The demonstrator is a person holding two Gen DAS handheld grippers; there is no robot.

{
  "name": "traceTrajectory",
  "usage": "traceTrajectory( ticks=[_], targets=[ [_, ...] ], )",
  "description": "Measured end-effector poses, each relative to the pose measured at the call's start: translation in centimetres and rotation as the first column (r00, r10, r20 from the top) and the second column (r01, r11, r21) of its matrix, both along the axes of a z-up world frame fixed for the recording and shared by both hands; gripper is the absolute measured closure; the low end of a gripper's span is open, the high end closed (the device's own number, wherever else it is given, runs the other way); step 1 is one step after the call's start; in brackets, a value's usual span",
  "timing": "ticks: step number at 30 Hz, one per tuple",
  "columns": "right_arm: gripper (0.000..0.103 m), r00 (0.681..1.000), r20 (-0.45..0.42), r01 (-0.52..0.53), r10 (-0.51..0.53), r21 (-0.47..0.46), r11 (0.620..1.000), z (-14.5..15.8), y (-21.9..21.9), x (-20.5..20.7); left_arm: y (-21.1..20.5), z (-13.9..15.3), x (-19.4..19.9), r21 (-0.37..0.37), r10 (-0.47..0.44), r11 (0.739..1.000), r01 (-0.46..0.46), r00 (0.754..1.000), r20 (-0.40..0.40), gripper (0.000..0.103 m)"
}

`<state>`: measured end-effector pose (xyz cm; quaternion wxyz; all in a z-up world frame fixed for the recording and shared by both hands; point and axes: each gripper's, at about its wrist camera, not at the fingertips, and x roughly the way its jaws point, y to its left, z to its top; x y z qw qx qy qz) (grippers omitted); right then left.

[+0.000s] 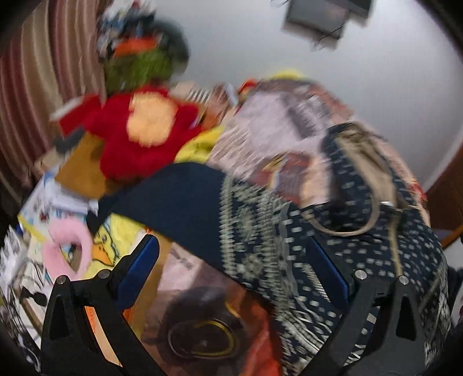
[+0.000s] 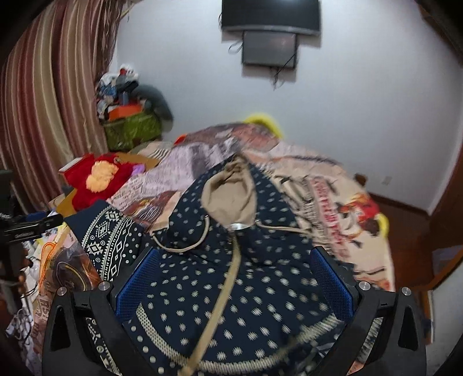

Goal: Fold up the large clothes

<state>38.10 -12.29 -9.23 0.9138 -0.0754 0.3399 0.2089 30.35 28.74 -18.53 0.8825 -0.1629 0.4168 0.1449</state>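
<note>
A large navy garment (image 2: 260, 289) with pale dots and geometric bands lies bunched on the bed. Its tan-lined hood (image 2: 231, 191) faces up, and a tan drawstring (image 2: 225, 283) runs down the middle. My right gripper (image 2: 234, 272) is open, its blue pads wide apart on either side of the dotted cloth. In the blurred left wrist view the same garment (image 1: 260, 231) drapes from the centre to the right, with the hood (image 1: 361, 162) behind. My left gripper (image 1: 235, 260) is open; the cloth covers the right finger's tip, and the left pad is bare.
A printed blanket (image 2: 318, 185) covers the bed. At the left are a red plush toy (image 2: 95, 173), boxes, papers and a pink ring (image 1: 69, 248). A striped curtain (image 2: 43, 101) hangs on the left, and a screen (image 2: 270, 14) is on the white wall. Wooden floor (image 2: 405, 231) shows at right.
</note>
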Motion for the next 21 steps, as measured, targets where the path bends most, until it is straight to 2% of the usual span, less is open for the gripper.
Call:
traceTrajectory(
  ticks=[2, 3, 6, 9, 16, 18, 19, 20, 21],
  targets=[
    [0.000, 0.999, -0.037, -0.024, 0.023, -0.019, 1.000, -1.6, 1.2, 2.1, 1.7, -2.0, 1.2, -0.079, 0.017, 0.997, -0.021, 0.999, -0.046, 0.005],
    [0.000, 0.998, -0.052, -0.035, 0.034, -0.028, 0.999, -2.3, 1.7, 2.8, 2.7, -3.0, 1.9, -0.131, 0.027, 0.991, -0.036, 0.997, -0.066, 0.010],
    [0.000, 0.992, -0.105, -0.081, 0.075, -0.050, 0.995, -4.5, 3.5, 5.0, 4.3, -4.4, 2.8, -0.207, 0.052, 0.976, -0.067, 0.995, -0.079, 0.011],
    [0.000, 0.981, -0.154, -0.127, 0.118, -0.051, 0.991, -6.4, 5.1, 6.8, 5.2, -5.1, 3.4, -0.245, 0.062, 0.966, -0.082, 0.994, -0.091, 0.011],
    [0.000, 0.962, -0.192, -0.210, 0.195, -0.059, 0.976, -8.4, 7.9, 8.3, 6.3, -6.3, 5.6, -0.298, 0.076, 0.947, -0.115, 0.987, -0.141, 0.013],
    [0.000, 0.958, -0.198, -0.225, 0.209, -0.062, 0.972, -8.7, 8.5, 8.4, 6.5, -6.2, 5.9, -0.269, 0.106, 0.952, -0.145, 0.983, -0.153, 0.030],
    [0.000, 0.954, -0.203, -0.236, 0.220, -0.060, 0.970, -8.9, 8.8, 8.4, 6.5, -6.2, 6.0, -0.245, 0.117, 0.957, -0.155, 0.980, -0.162, 0.036],
    [0.000, 0.952, -0.207, -0.242, 0.226, -0.059, 0.968, -9.0, 9.0, 8.3, 6.5, -6.2, 6.2, -0.220, 0.126, 0.962, -0.163, 0.977, -0.170, 0.048],
    [0.000, 0.947, -0.218, -0.252, 0.235, -0.052, 0.966, -9.2, 9.2, 8.3, 6.5, -6.1, 6.2, -0.202, 0.131, 0.965, -0.165, 0.976, -0.173, 0.056]
  ],
)
